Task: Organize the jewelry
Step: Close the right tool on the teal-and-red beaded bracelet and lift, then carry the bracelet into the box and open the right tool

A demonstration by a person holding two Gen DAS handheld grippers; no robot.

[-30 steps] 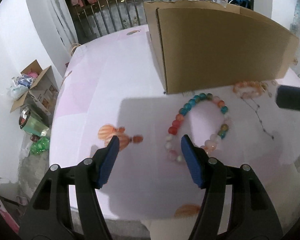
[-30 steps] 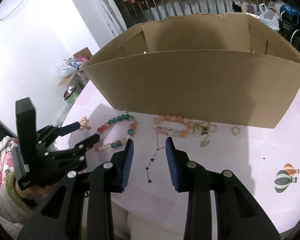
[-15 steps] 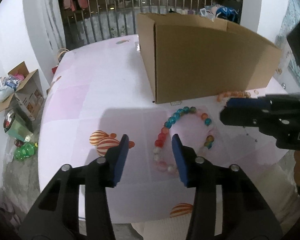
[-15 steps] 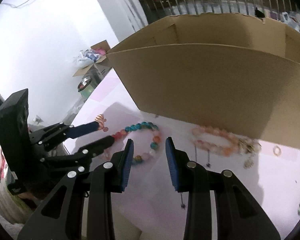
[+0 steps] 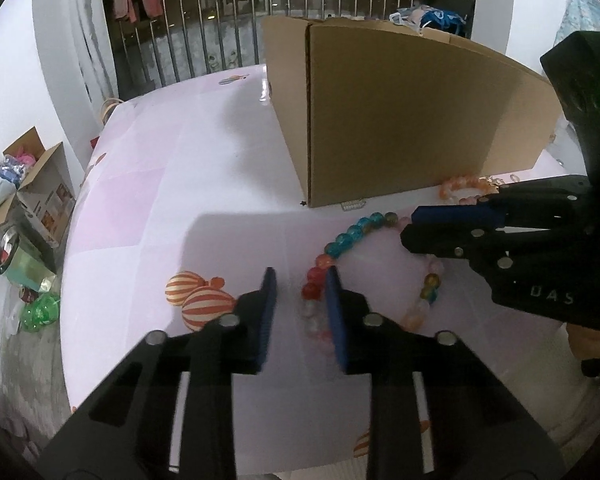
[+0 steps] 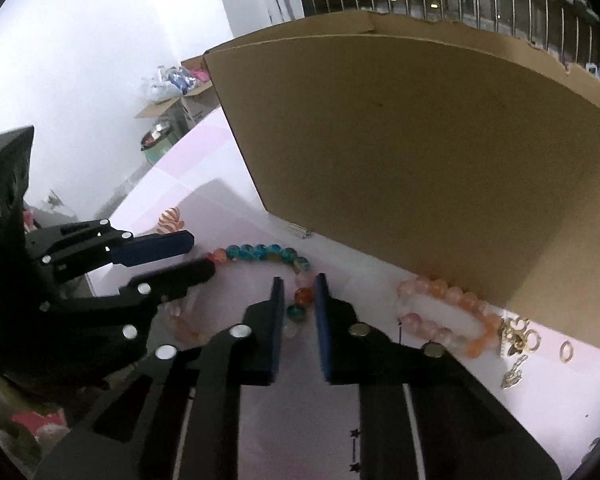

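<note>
A bracelet of teal, red, orange and pale beads [image 5: 356, 232] lies in a loop on the pink table [image 5: 160, 208] in front of a cardboard box [image 5: 400, 120]. My left gripper [image 5: 300, 284] is low over its left side, jaws closing, with red and pale beads in the gap and space beside them. My right gripper [image 6: 299, 280] is over its right side, jaws closing around an orange and a teal bead, pads not clearly pressing. Each gripper shows in the other's view: right gripper [image 5: 409, 227], left gripper [image 6: 200, 255], bracelet [image 6: 268, 251].
A pink-orange bead bracelet [image 6: 448, 292], a gold charm cluster [image 6: 516, 336] and a gold ring [image 6: 566, 350] lie along the foot of the box [image 6: 400, 160]. A thin star chain [image 6: 354, 448] lies under my right gripper. An open carton [image 5: 28, 184] stands on the floor to the left.
My right gripper moved left from the star chain to the colourful bracelet. Both pairs of jaws have narrowed, the left from wide open, and both now straddle the bracelet's beads.
</note>
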